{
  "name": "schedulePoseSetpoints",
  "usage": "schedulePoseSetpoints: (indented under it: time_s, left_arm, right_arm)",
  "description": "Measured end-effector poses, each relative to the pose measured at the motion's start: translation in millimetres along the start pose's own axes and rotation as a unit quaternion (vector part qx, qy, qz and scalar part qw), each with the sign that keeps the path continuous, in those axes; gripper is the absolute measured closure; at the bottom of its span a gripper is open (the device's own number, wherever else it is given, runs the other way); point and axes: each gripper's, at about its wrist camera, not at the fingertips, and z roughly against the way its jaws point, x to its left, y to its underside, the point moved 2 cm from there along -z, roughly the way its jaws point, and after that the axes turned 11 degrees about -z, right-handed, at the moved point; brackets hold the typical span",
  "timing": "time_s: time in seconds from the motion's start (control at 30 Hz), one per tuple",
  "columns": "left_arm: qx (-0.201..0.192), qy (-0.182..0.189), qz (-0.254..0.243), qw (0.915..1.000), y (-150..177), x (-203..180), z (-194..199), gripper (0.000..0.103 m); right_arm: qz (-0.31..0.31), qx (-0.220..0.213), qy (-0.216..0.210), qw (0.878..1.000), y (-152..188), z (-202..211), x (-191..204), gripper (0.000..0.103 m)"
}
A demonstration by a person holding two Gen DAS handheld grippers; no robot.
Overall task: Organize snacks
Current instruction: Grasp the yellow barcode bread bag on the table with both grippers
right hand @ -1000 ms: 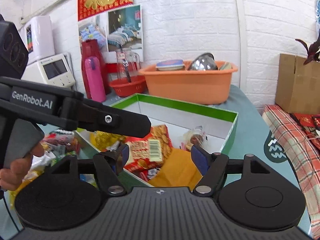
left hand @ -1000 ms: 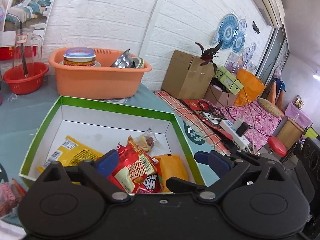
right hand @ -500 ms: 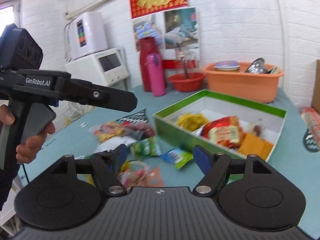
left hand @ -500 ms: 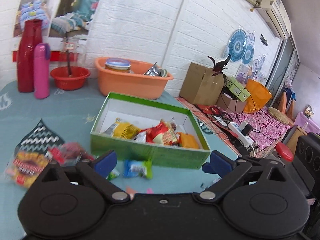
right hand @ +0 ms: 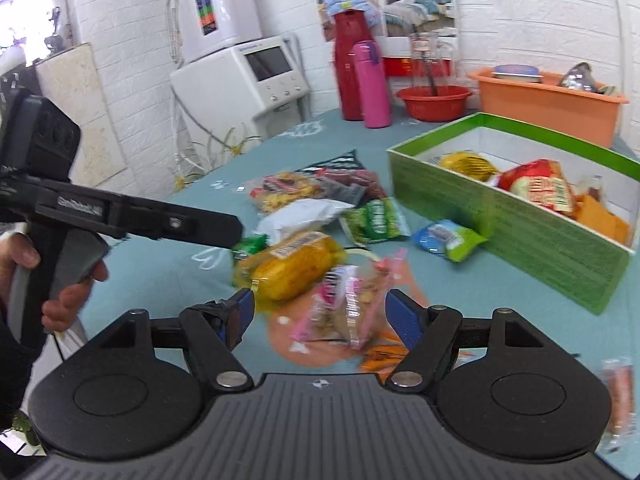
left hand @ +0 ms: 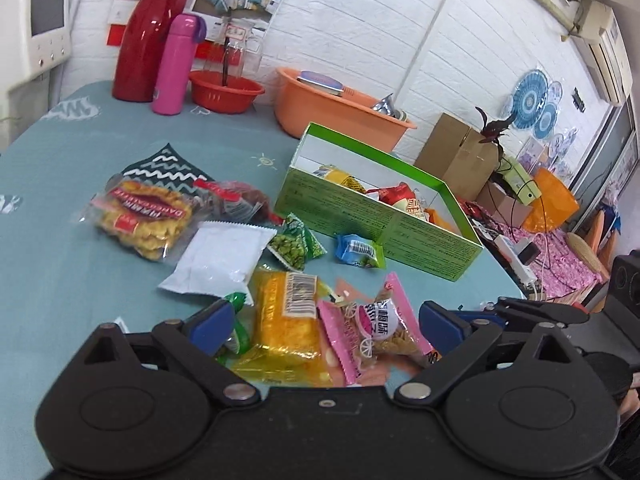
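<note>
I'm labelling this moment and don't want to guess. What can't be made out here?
- Pink snack packet: motion-blurred in the right wrist view, print unreadable.
- Green box: left wrist view, its near wall hides the lower contents.
- Orange packet: right wrist view, blurred at the edge.
- Orange tub: contents mostly behind its rim.

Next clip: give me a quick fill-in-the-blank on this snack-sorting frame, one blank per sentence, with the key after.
1. Both the left tongs and the right tongs are ____ and hold nothing.
2. The snacks already sorted lie inside the ____ box.
3. The pink bottle stands beside a taller ____ bottle.
4. The white packet lies on the table, ____ the box.

Missing words: open; green; red; outside
</note>
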Motion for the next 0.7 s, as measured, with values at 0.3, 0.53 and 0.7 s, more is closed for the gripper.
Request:
schedulePoseSetpoints:
  time_s: [0.3,0.53,0.7]
  left_arm:
    - [0.018,0.037,0.002,0.9992,-1.0,12.0,-25.3,0.0]
    - [0.05,0.059,0.034,0.9964,13.1,31.1,-47.0,0.0]
    - [0.057,0.084,0.067,0.9926,20.2,39.4,-53.6,0.0]
  right_arm:
    - [-0.017,0.034,-0.042,0.998,-0.3,-50.6,34.8,0.0]
    - [-0.041,0.036,0.016,0.998,3.0,-79.8,27.0,0.003]
    - [-0.031,0.03,0.039,0.998,1.2,-87.6,28.5,0.002]
